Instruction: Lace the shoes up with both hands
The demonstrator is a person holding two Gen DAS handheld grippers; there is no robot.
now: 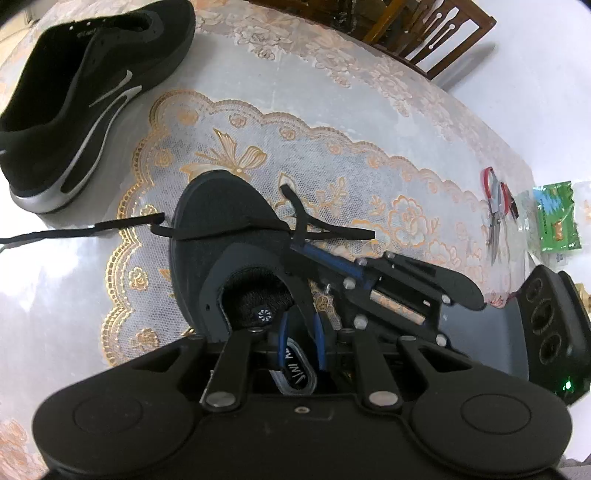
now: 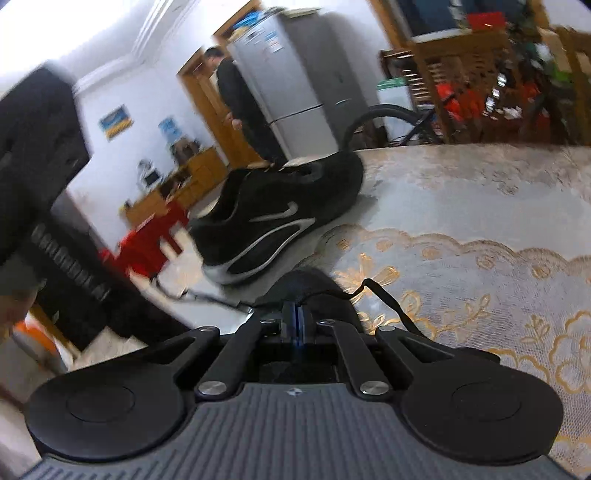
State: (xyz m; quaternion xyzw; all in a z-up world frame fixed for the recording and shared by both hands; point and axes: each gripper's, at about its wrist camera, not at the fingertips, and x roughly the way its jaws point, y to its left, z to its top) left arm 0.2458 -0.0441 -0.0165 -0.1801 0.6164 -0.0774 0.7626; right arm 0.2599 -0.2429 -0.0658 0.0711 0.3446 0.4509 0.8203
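The near black shoe lies toe away on the lace tablecloth, under both grippers. My left gripper points steeply down, its blue fingers shut on the right eyelet edge of that shoe beside the tongue. A flat black lace crosses the toe, with one tail running off left and a short end sticking up at the right. My right gripper comes in from the right, shut on the lace at the shoe's right side. A second black shoe with silver stripes lies far left, unlaced.
Red-handled scissors and a green packet lie at the table's right. A wooden chair stands beyond the far edge. A person stands by a grey fridge in the room behind. The table's left edge is close to the second shoe.
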